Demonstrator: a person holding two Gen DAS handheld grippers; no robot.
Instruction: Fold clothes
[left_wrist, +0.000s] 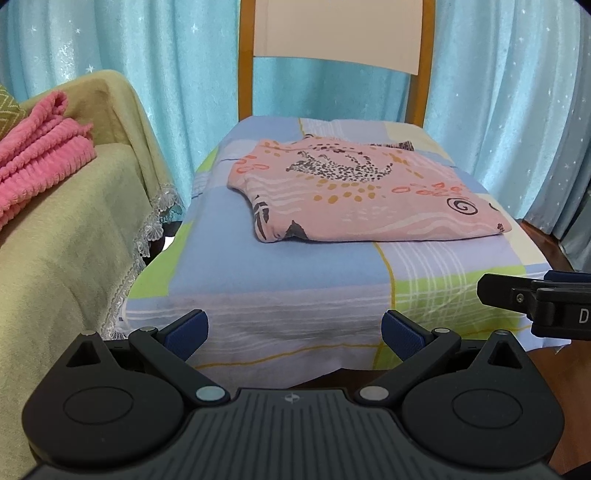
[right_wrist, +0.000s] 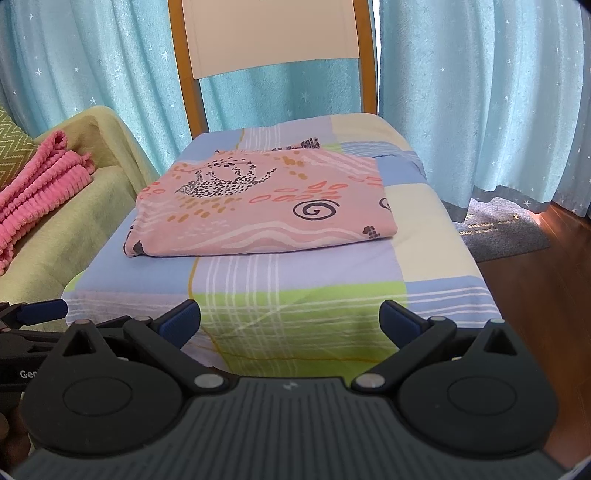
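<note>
A pink patterned garment (left_wrist: 365, 192) (right_wrist: 266, 206) lies folded into a flat rectangle on the chair seat, which is draped in a checked blue, green and lilac cloth (left_wrist: 258, 266) (right_wrist: 295, 295). My left gripper (left_wrist: 295, 334) hangs open at the seat's front edge, well short of the garment, with nothing between its blue pads. My right gripper (right_wrist: 290, 323) is likewise open and empty at the front edge. Each gripper shows in the other's view: the right gripper (left_wrist: 535, 302) at the far right, the left gripper (right_wrist: 33, 317) at the far left.
The chair's wooden back (left_wrist: 336, 37) rises behind the seat, with turquoise curtains (right_wrist: 480, 92) beyond. A yellow-green covered sofa (left_wrist: 66, 236) with a pink folded blanket (left_wrist: 33, 155) stands to the left. Wooden floor and a grey mat (right_wrist: 506, 232) lie to the right.
</note>
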